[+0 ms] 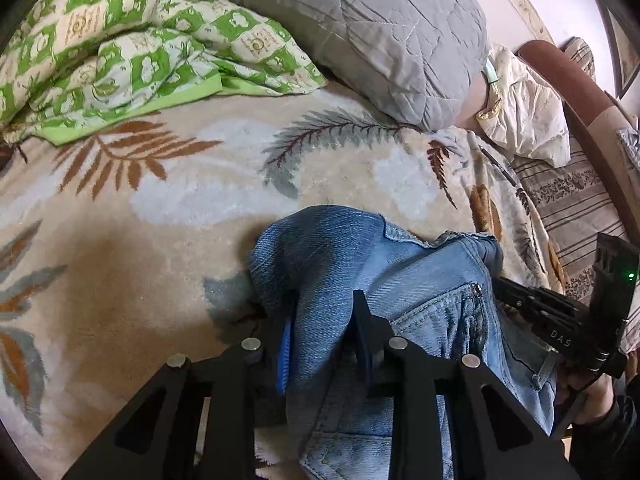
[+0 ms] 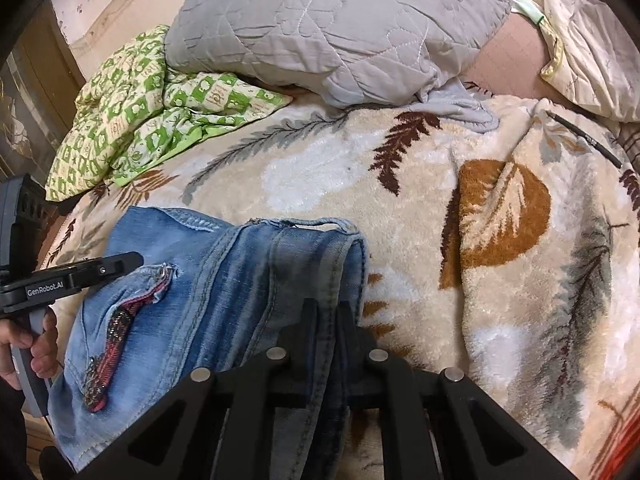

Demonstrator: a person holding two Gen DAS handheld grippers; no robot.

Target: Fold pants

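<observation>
- A cream plush blanket patterned with brown and grey leaves [image 2: 420,200] covered the bed, its pile rumpled into a ridge on the right of the right wrist view.
- A grey quilted pillow [image 2: 328,28] lay at the head of the bed, with a crumpled green-and-cream checked quilt [image 1: 120,48] beside it and a pale cream pillow [image 2: 592,52] at the far corner.
- A thin dark pen-like stick [image 2: 584,140] rested on the blanket near the cream pillow, well apart from the work.
- The faded blue denim pants [image 1: 400,280] were bunched at the near edge of the bed, waistband and a pocket with a red plaid trim [image 2: 116,332] uppermost, lying on the blanket.
- The left gripper [image 1: 326,344] pointed steeply down, its black fingers a little apart with a thick fold of denim between them; a blue pad showed against the cloth, and the fold seemed clamped.
- The right gripper [image 2: 326,320] angled down likewise, its fingers drawn nearly together on a seam edge of the pants.
- A hand [image 2: 28,344] gripped the left gripper's handle at the frame's lower left; a dark sleeve [image 1: 616,416] showed behind the right one.
</observation>
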